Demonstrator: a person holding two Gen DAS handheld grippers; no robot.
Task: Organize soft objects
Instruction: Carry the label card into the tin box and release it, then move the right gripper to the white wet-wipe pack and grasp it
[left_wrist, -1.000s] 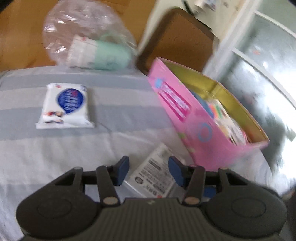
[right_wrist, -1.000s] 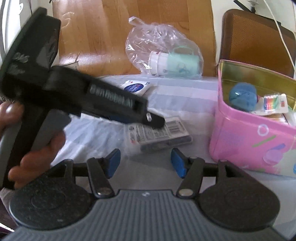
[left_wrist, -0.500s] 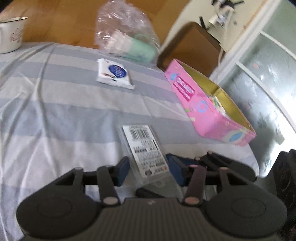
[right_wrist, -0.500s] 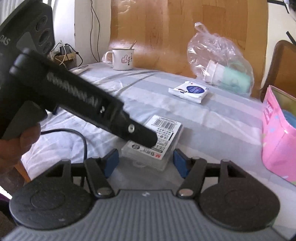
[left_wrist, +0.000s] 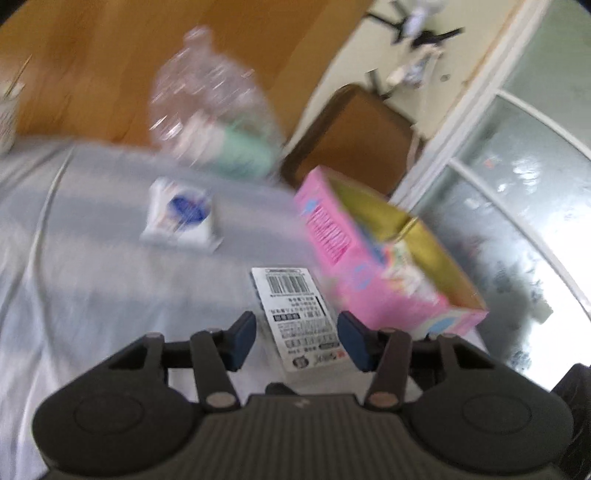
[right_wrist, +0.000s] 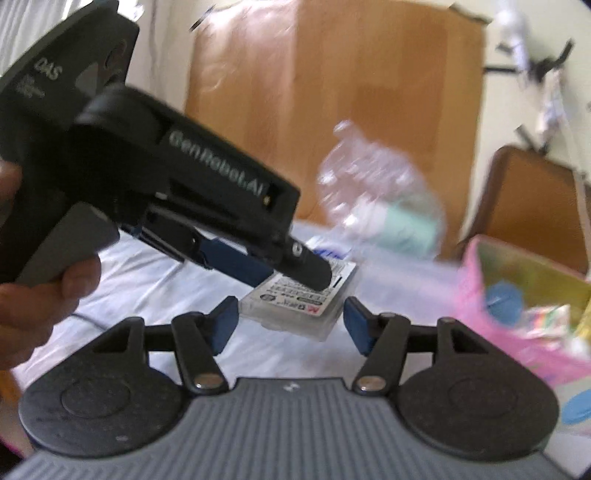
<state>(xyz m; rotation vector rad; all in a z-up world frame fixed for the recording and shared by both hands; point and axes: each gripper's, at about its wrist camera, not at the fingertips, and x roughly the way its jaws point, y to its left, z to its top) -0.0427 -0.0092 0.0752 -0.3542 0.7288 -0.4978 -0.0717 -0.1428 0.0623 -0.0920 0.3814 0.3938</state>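
Clear labelled packet (left_wrist: 298, 316), barcode up, lies flat on the striped tablecloth (left_wrist: 92, 266) between the spread fingers of the left gripper (left_wrist: 296, 339); right gripper (right_wrist: 290, 325), fingers likewise spread, faces it. Pink box (left_wrist: 384, 273) just beside; tissue pack (left_wrist: 181, 218) and plastic bag (left_wrist: 214, 118) toward the table's far edge.

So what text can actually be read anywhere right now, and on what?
"GenRobot.AI": side of the left tongs, right wrist view.
"DAS": rear of the same tool; smaller lines below it are blurred.
Clear packet: barcode and printed lines, too small to read.
White pack: blue label, blurred.
Pink box: label blurred.
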